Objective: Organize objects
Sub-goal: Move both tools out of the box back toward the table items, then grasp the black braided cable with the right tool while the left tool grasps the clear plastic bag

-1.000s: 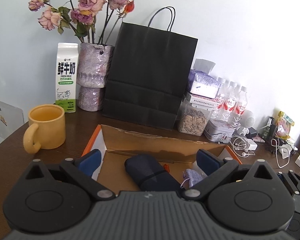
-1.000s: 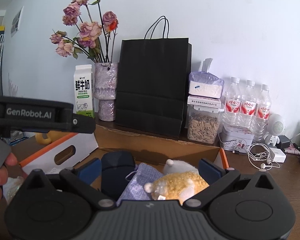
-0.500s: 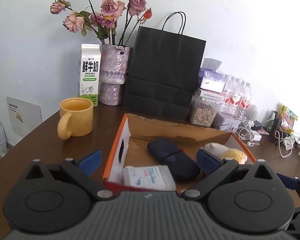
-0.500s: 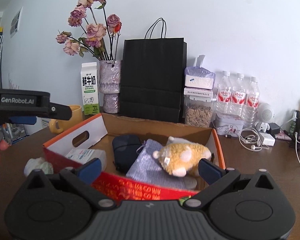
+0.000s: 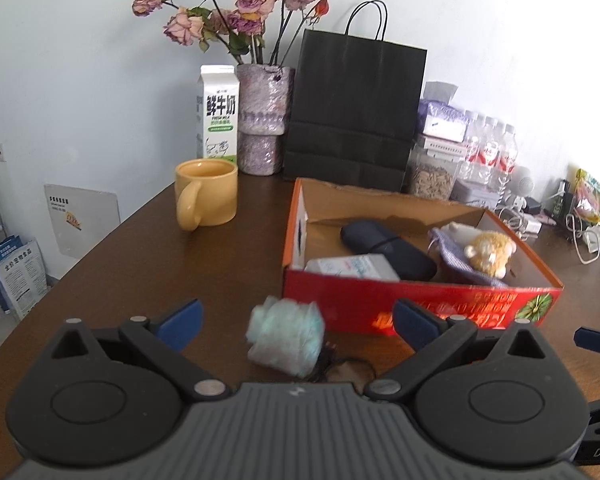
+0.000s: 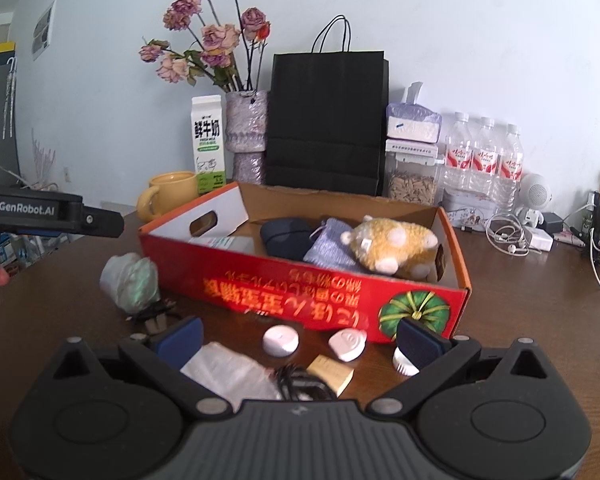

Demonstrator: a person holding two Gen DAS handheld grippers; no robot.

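Note:
A red cardboard box (image 5: pixel 420 300) (image 6: pixel 284 284) sits on the brown table. It holds a dark blue case (image 5: pixel 388 248), a white packet (image 5: pixel 352 267), a grey pouch (image 6: pixel 330 246) and a tan plush toy (image 6: pixel 392 244). My left gripper (image 5: pixel 296 320) is open and empty, just in front of a pale crumpled bag (image 5: pixel 286 336) (image 6: pixel 130 282). My right gripper (image 6: pixel 300 340) is open and empty, above two white discs (image 6: pixel 280 340), a tan block (image 6: pixel 332 372), a white sheet (image 6: pixel 228 372) and a black cord (image 6: pixel 300 386).
A yellow mug (image 5: pixel 206 198), milk carton (image 5: pixel 218 112), vase of dried roses (image 5: pixel 260 120), black paper bag (image 5: pixel 352 108), seed jar (image 6: pixel 412 176), water bottles (image 6: pixel 484 160) and cables (image 6: pixel 512 236) stand behind the box. The table edge curves at left.
Both grippers have pulled back from over the box toward the near side of the table. The loose items in front of the box have come into view.

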